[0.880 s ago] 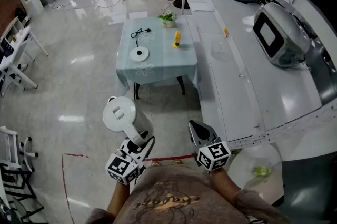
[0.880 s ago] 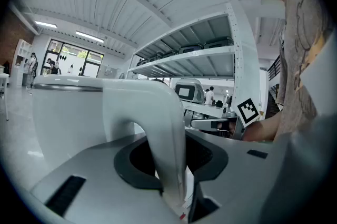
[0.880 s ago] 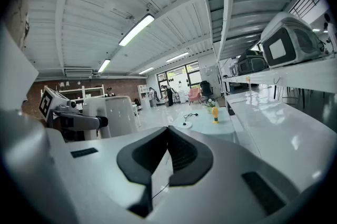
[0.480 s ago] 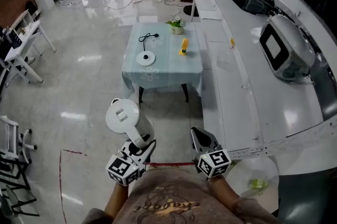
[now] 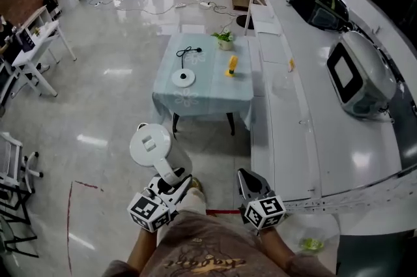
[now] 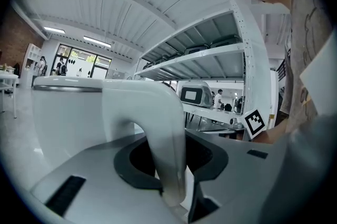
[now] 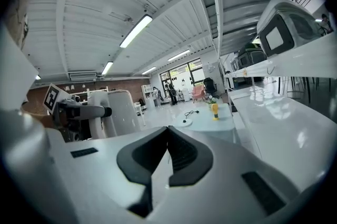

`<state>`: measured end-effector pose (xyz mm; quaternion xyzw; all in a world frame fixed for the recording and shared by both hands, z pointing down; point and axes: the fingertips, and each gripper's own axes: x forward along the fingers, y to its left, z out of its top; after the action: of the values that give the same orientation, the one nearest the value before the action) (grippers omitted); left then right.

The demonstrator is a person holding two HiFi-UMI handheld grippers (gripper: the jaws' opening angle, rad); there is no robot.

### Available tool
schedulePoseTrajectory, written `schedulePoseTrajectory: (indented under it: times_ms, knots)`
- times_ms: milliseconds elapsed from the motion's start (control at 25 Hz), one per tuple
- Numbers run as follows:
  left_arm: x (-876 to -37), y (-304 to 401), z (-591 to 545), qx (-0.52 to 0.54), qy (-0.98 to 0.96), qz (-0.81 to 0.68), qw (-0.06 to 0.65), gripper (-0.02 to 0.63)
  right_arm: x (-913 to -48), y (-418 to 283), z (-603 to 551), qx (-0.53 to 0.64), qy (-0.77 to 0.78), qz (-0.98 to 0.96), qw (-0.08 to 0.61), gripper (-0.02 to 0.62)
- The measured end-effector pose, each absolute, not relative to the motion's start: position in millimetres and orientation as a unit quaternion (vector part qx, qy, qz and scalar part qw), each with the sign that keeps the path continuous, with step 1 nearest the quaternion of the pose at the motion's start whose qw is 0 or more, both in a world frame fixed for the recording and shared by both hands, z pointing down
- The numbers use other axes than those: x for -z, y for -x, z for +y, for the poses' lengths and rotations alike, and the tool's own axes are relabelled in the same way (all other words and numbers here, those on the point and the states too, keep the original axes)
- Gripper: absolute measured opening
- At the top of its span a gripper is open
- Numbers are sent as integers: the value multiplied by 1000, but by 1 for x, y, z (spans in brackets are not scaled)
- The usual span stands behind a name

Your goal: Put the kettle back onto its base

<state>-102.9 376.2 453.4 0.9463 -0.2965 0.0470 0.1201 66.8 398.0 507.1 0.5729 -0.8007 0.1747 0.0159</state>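
The white kettle point(image 5: 150, 145) hangs upright over the floor, held by its handle point(image 6: 160, 149) in my left gripper point(image 5: 174, 179), whose jaws are shut on it. The kettle body point(image 6: 68, 112) fills the left of the left gripper view. Its round white base point(image 5: 184, 79) with a black cord point(image 5: 189, 51) lies on the small table's pale blue cloth point(image 5: 208, 96), well ahead of the kettle. My right gripper point(image 5: 244, 174) is level beside the left one, shut and holding nothing. The right gripper view shows its shut jaws point(image 7: 168, 130), the kettle point(image 7: 124, 109) and the base point(image 7: 184, 123).
A yellow object point(image 5: 231, 65) and a small potted plant point(image 5: 225, 40) stand on the table to the right of the base. A long white counter point(image 5: 306, 106) with appliances runs along the right. Desks and chairs point(image 5: 26, 47) stand at the left, and people are at the far end.
The table with the base has shifted lower and slightly right in the head view as I come nearer. The kettle stays in my left gripper. The right gripper keeps its place beside it.
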Motion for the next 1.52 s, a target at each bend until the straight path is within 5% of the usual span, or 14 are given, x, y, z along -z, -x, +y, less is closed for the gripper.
schedulePoseTrajectory:
  times_ms: [1520]
  knots:
    - [-458,70,-43,-55,-956,-262,119,130,-514,-96,-12,-184,-575,-796,31,-9]
